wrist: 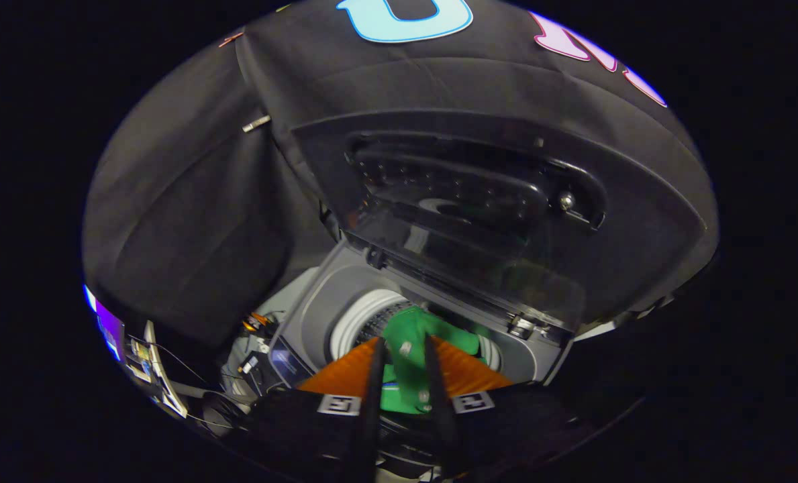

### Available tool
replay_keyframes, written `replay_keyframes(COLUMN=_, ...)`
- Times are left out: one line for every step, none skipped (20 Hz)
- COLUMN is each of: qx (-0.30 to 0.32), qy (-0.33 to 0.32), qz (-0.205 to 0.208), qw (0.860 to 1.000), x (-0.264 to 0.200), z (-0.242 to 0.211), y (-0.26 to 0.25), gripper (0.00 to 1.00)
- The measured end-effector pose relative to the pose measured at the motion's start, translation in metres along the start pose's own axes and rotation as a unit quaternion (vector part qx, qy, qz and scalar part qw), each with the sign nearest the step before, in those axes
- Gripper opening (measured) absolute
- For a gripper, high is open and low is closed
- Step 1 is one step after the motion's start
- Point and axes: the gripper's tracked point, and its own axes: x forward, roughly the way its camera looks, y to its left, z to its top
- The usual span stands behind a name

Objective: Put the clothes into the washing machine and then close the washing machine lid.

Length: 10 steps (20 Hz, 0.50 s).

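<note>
While the washing machine [318, 315] stands with its lid [466, 221] raised and leaning back against the booth wall in the centre of the frame, the gripper [405, 365] hangs over the open drum [362, 315] low in the frame. Its fingers [376, 376] are drawn narrow and both press on a green garment [415, 349], which is pinched between them. The cloth seems to be held high so that it can clear the machine's rim and drop straight through the opening; the lid is up for that same reason. The garment's long axis appears to run along the fingers, from the lower centre of the frame up toward the drum, with a bunched end spreading to the right just beyond the fingertips over the drum mouth. Judging by this, the clothes are about to go in, and the lid is not yet closed.
</note>
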Motion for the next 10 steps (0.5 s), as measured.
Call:
replay_keyframes(qx=-0.004, qy=-0.007, qz=-0.001, qw=1.0, x=-0.008, z=0.01, y=-0.002, gripper=0.64)
replay_keyframes(qx=-0.007, qy=-0.012, qz=-0.002, qw=1.0, x=-0.003, z=0.006, y=-0.002, gripper=0.82)
replay_keyframes(qx=-0.008, qy=-0.015, qz=0.002, qw=1.0, x=-0.004, z=0.007, y=0.001, gripper=0.99)
replay_keyframes(qx=-0.011, qy=-0.017, qz=0.009, qw=1.0, x=-0.006, z=0.007, y=0.005, gripper=0.99)
replay_keyframes(qx=-0.015, qy=-0.021, qz=0.016, qw=1.0, x=-0.006, z=0.009, y=0.009, gripper=0.99)
replay_keyframes(qx=-0.021, qy=-0.026, qz=0.023, qw=0.999, x=-0.008, z=0.011, y=0.014, gripper=0.99)
replay_keyframes(qx=-0.028, qy=-0.033, qz=0.03, qw=0.999, x=-0.01, z=0.013, y=0.019, gripper=0.99)
replay_keyframes(qx=-0.036, qy=-0.04, qz=0.038, qw=0.998, x=-0.012, z=0.015, y=0.024, gripper=0.99)
replay_keyframes(qx=-0.043, qy=-0.048, qz=0.049, qw=0.997, x=-0.015, z=0.018, y=0.03, gripper=0.99)
replay_keyframes(qx=-0.049, qy=-0.059, qz=0.058, qw=0.995, x=-0.019, z=0.022, y=0.035, gripper=0.99)
